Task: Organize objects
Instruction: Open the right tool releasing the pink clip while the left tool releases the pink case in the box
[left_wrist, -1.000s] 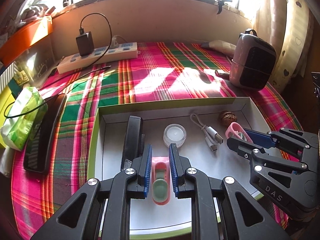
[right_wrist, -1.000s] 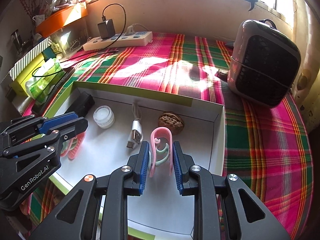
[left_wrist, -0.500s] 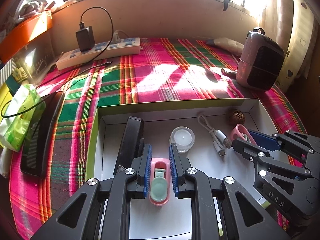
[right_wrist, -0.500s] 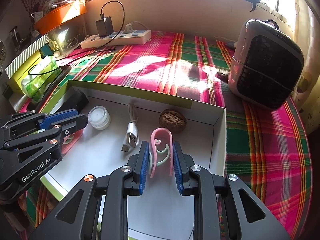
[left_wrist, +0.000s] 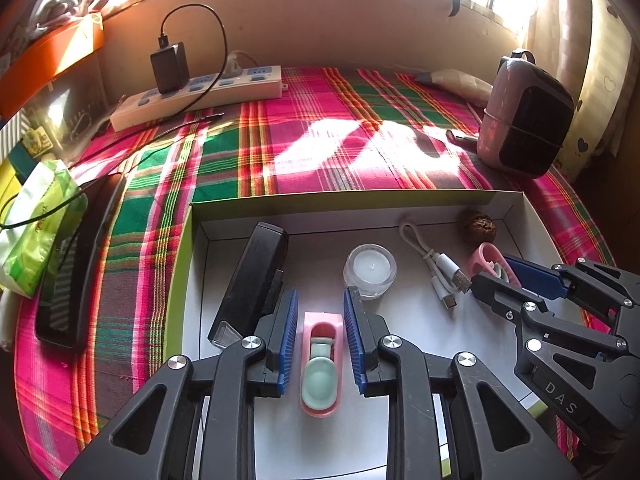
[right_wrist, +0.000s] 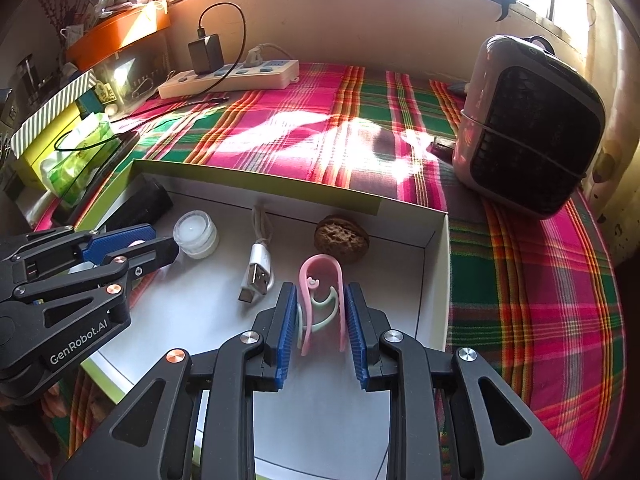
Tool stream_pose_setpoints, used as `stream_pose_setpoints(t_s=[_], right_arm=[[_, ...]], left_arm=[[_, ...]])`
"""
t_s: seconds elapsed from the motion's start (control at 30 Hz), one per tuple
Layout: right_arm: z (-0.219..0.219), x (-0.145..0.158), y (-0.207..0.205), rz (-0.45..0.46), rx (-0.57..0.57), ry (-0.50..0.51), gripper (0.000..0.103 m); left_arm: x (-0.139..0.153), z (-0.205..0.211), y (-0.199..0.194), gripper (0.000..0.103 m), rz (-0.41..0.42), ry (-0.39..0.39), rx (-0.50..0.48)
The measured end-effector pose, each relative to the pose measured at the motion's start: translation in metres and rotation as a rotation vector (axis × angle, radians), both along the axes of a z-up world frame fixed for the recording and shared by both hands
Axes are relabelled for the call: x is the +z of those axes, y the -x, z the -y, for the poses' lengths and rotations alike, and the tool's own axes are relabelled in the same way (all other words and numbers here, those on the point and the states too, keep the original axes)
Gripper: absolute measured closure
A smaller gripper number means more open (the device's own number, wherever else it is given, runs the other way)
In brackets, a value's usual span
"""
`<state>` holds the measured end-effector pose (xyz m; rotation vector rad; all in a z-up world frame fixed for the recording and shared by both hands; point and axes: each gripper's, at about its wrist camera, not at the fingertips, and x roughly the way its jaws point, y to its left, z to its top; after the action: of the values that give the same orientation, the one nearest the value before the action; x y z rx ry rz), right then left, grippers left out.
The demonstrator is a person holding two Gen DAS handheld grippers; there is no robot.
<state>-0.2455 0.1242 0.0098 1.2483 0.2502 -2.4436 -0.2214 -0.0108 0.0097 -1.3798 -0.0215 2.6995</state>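
Shallow white box (left_wrist: 532,216), green-edged, on a worktop under a pink-green plaid cloth (left_wrist: 304,144). Contents, read from the left wrist view with the box centre as dial:

- Black stapler-like block (left_wrist: 256,276), at 9 o'clock, lying along the left wall.
- Small clear jar with white fill (left_wrist: 370,270), near centre, upright.
- White USB cable (left_wrist: 436,266), at 2 o'clock.
- Walnut (left_wrist: 482,228), at 1 o'clock, in the far right corner.
- Pink case with a mint-green piece in it (left_wrist: 320,364), at 6 o'clock, flat on the box floor. Left gripper (left_wrist: 320,340): fingers opening, one on each side of the case, a visible gap on both sides; nothing held.
- Pink-and-mint clip (right_wrist: 320,304), at 3 o'clock, just beside the walnut. Right gripper (right_wrist: 322,320): fingers opening, close on either side of the clip; whether the pads touch it I cannot tell.

Outside the box: white power strip (left_wrist: 200,94) with black charger at 11 o'clock; pink-black heater (left_wrist: 524,120) at 1 o'clock; green tissue pack (left_wrist: 36,224) at 9 o'clock.
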Motion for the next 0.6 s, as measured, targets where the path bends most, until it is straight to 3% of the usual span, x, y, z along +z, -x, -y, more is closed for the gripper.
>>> stream_pose_setpoints(t_s=[0.1,0.6], right_arm=[[0.000,0.001,-0.002,-0.002,-0.001,0.006,0.065],[-0.005,0.011,-0.021,-0.032,-0.023,0.025,0.060]], left_arm=[[0.000,0.000,-0.001,0.075,0.000,-0.002,0.001],[0.014,0.003,-0.025,0.071,-0.042,-0.011,-0.009]])
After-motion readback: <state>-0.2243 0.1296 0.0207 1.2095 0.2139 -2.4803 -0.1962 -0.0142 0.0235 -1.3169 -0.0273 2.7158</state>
